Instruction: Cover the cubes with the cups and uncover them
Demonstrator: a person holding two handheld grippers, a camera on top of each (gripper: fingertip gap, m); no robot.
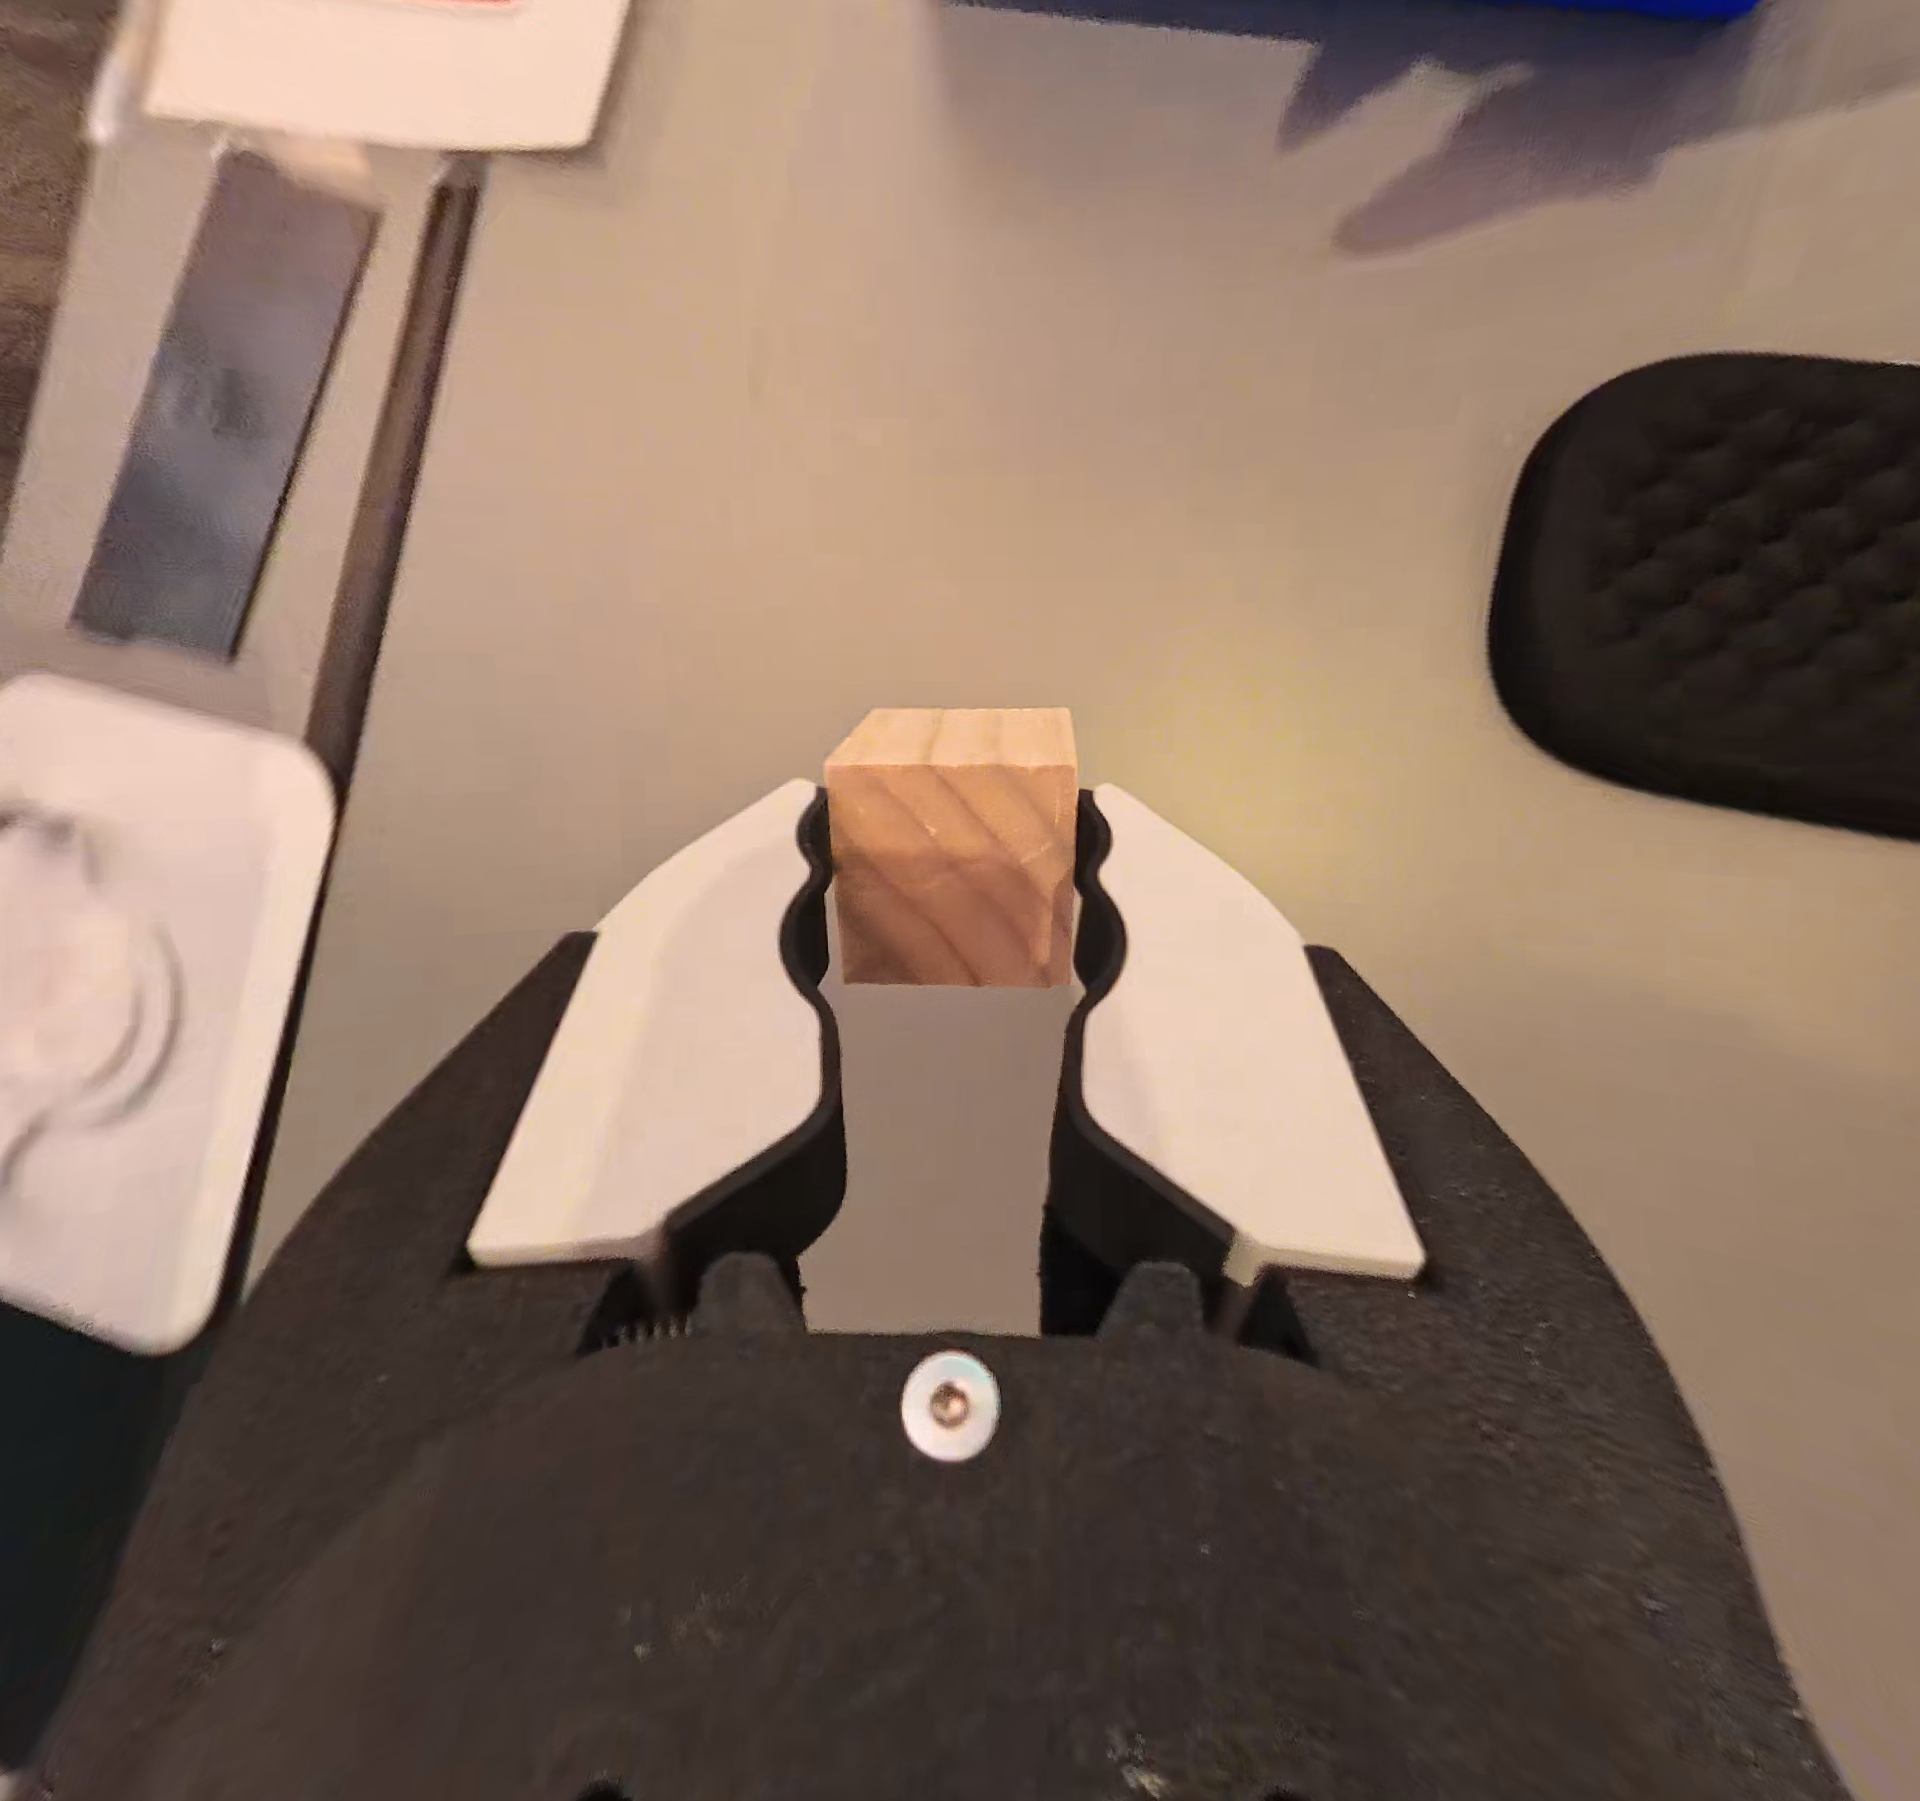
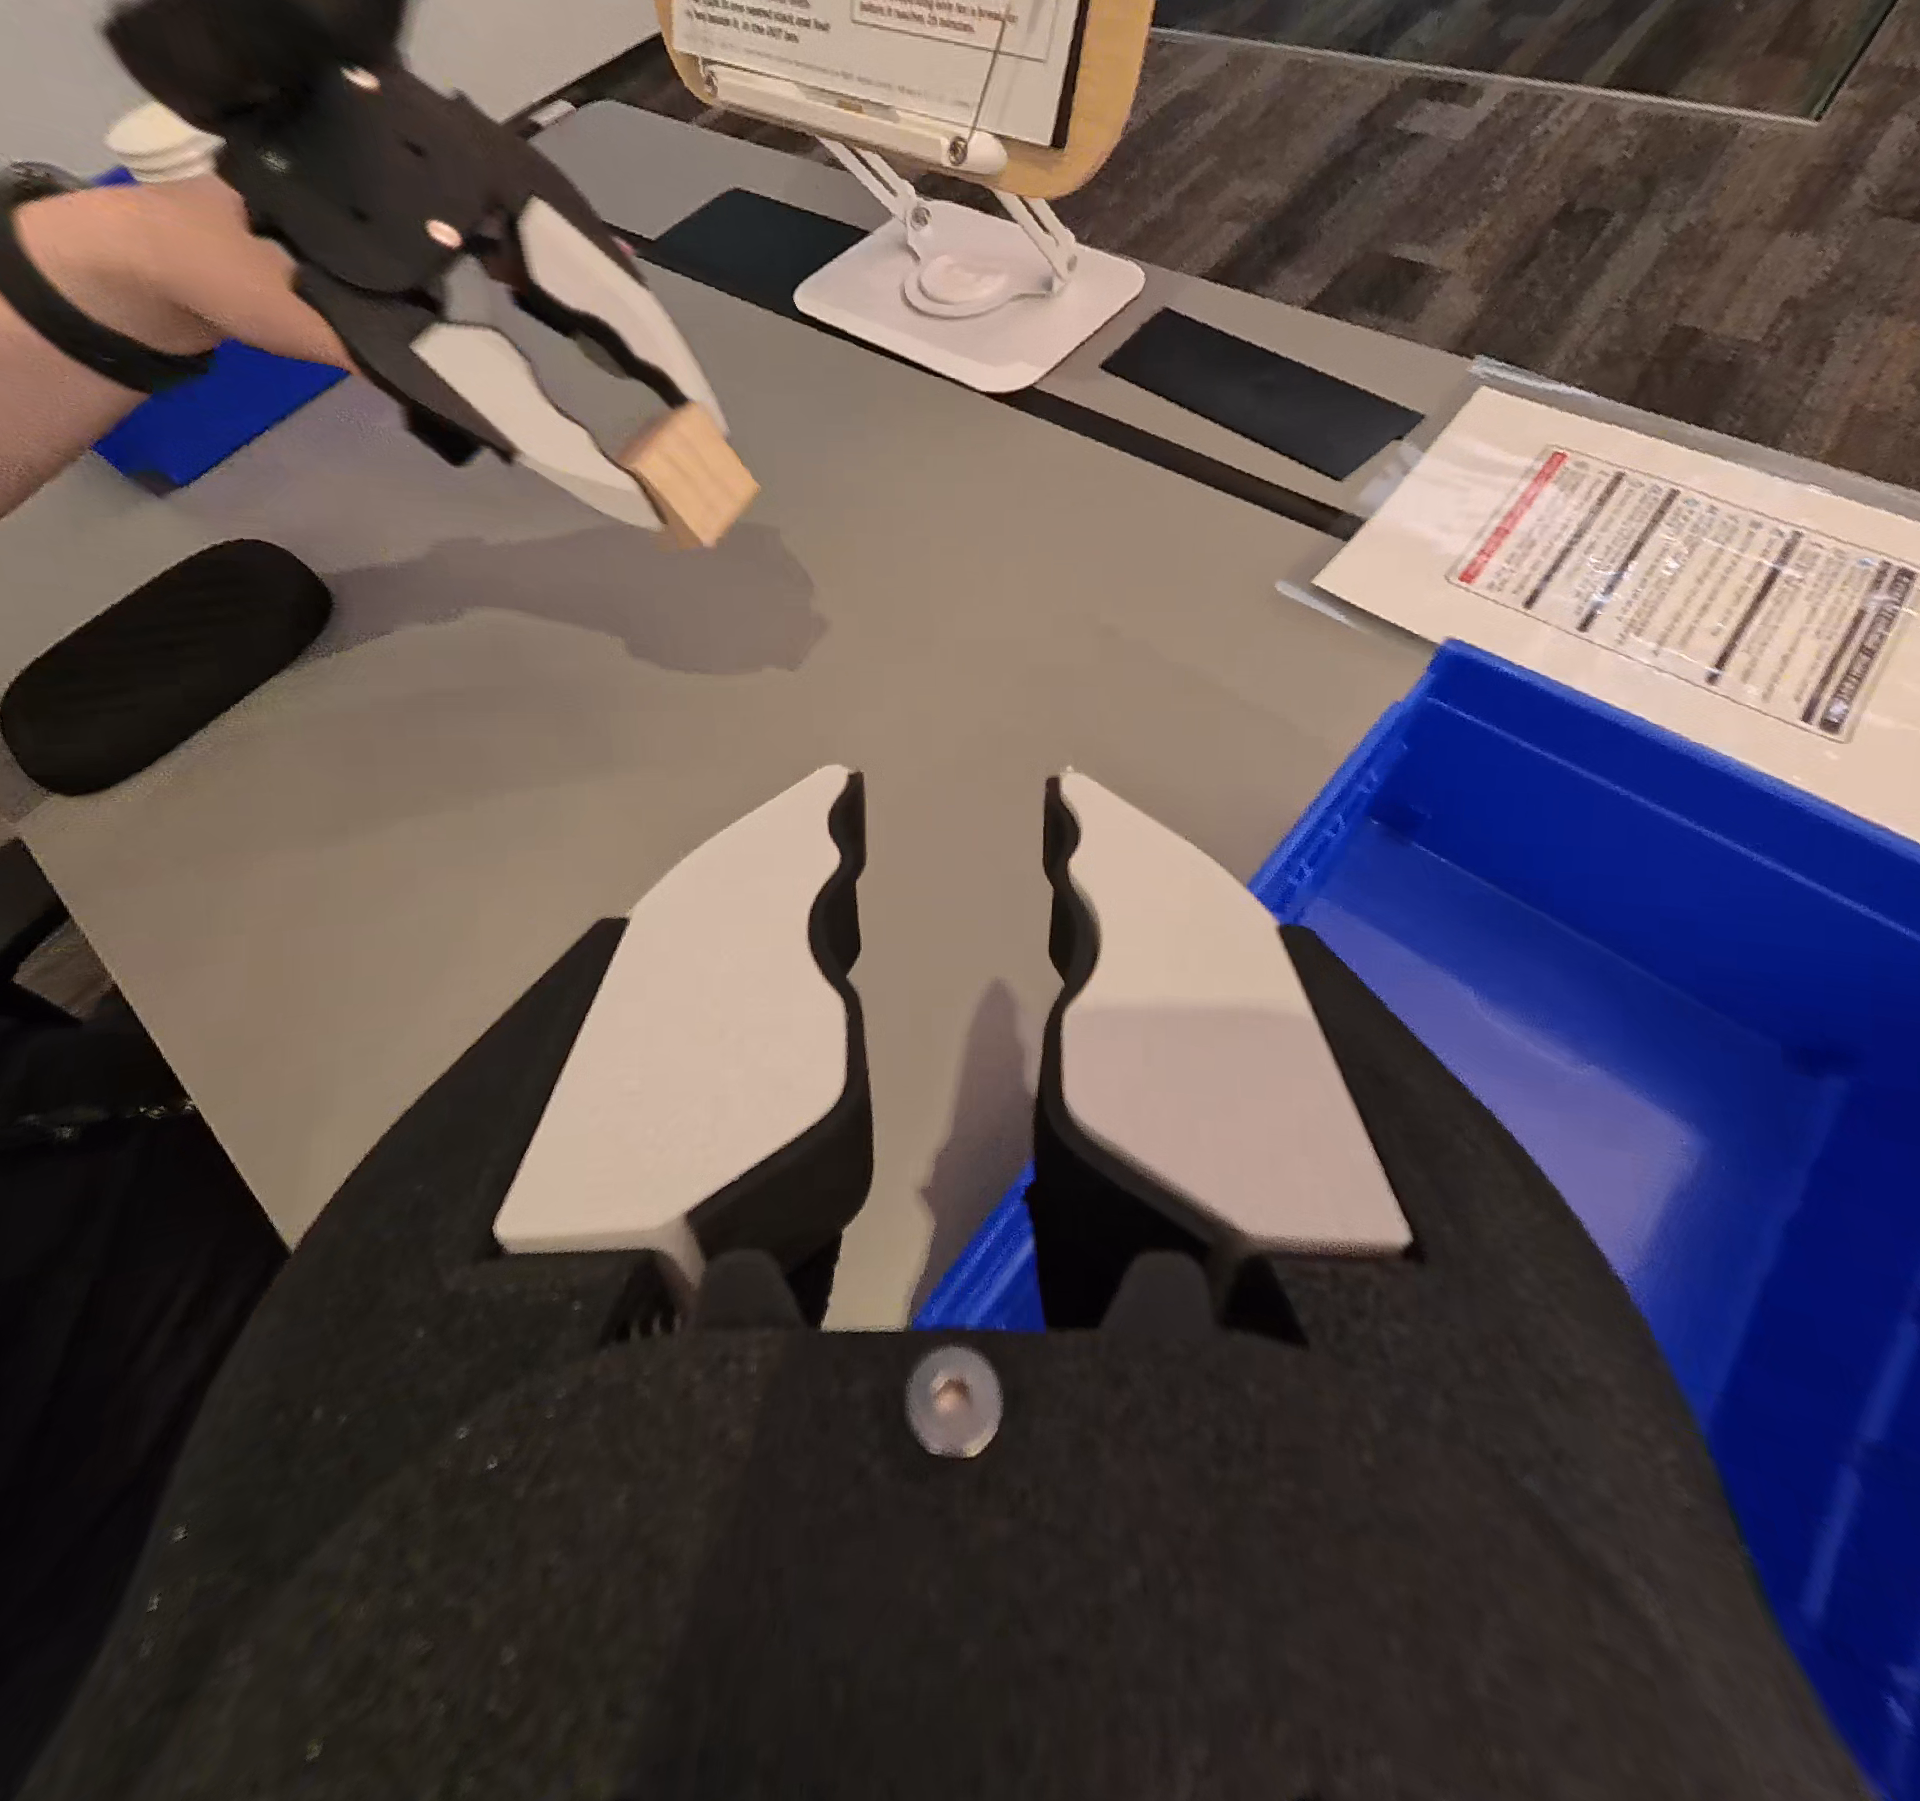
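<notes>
Left tongs (image 1: 951,878) clamped on 1 wooden cube (image 1: 954,868), black inner pads pressing its 2 side faces. Cube sits right at the tips, top face showing, grain running diagonally across the near face. No long axis to speak of; it is square on every visible side.

From the right wrist view the same cube (image 2: 694,486) hangs in the air, tilted, clear of the grey surface (image 2: 935,608), with its shadow lying on the surface just below and to the right. Left tongs (image 2: 665,473) point down and to the right, toward the middle of the surface. The person's hand (image 2: 125,297) carries them from the far left.

Right tongs (image 2: 951,816) stand apart, nothing between them. They hover near, over the surface edge beside the blue bin (image 2: 1558,972), which looks bare in the part shown.

Key relation: cube is above the surface, not on it, and the open stretch of surface lies straight below and ahead of the left tongs. Left side is the only one near the cube; right tongs are well apart from it.

Judgement: cube is being set out, so the covering has not begun. Next move likely calls for lowering until the bottom face lies flat, then opening.

Pale cups (image 2: 166,153) seem stacked at far left behind the hand; blurred, not certain. Black pad (image 2: 156,660) lies on the near left of the surface.
</notes>
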